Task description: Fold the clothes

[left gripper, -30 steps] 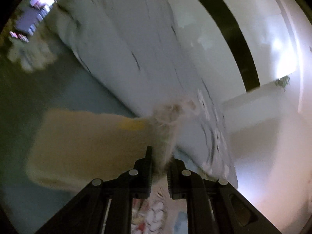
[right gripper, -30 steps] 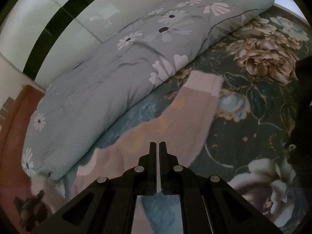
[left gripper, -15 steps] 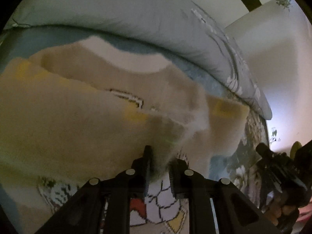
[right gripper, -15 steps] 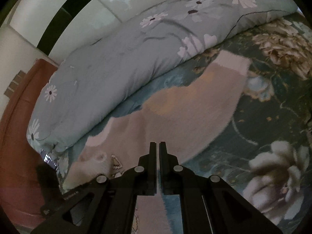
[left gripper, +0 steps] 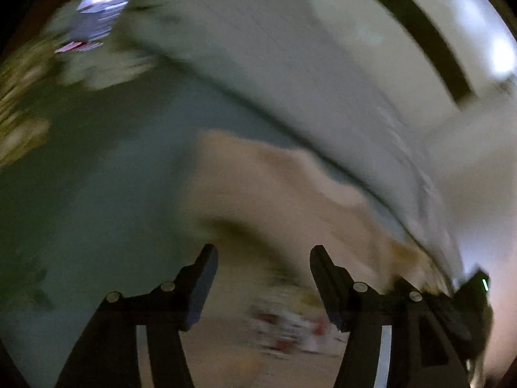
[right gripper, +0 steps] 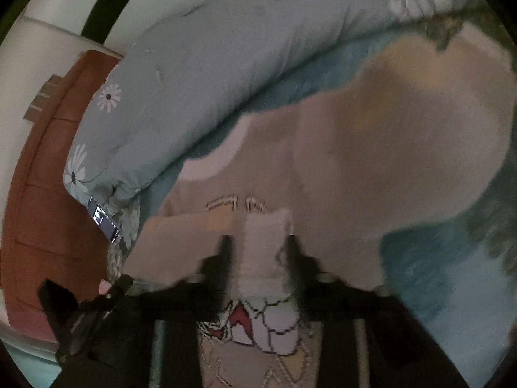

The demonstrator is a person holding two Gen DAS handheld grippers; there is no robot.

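Mid-fold on the beige sweater (right gripper: 387,148), lying flat on the teal floral bedsheet (right gripper: 436,258) just below the rolled grey duvet (right gripper: 226,64). Both views are motion-blurred, so details are soft.

Left gripper (left gripper: 263,258): jaws spread wide, nothing between them. Sweater fabric (left gripper: 274,187) sits ahead at 12 to 1 o'clock; the red/white knit graphic (left gripper: 287,326) is just under the tool, at 5 o'clock from the tips.

Right gripper (right gripper: 258,242): jaws parted, straddling a pale cuff (right gripper: 263,236) of a sleeve laid across the chest. Can't tell if the pads touch it or just bracket it; blur hides the contact. Reads as parted, not clamped.

Step, as I read it: left sleeve already folded in over the body, far sleeve (right gripper: 452,74) not yet done.

Orientation in the right view: the body's long axis looks to run 6 to 12 o'clock, collar toward 12, near the duvet; hem toward 6, out of view under the tool. The unfolded sleeve runs out to 1–2 o'clock. The folded sleeve lies crosswise, 9 to 3.

Next move probably needs:
- right tool to travel to 1–2 o'clock and pinch the far cuff
- bring it back across the chest, parallel to the first sleeve
- left tool to stay low near the body to pin the first fold

Risk: fuzzy knit may drag the lower layer along.
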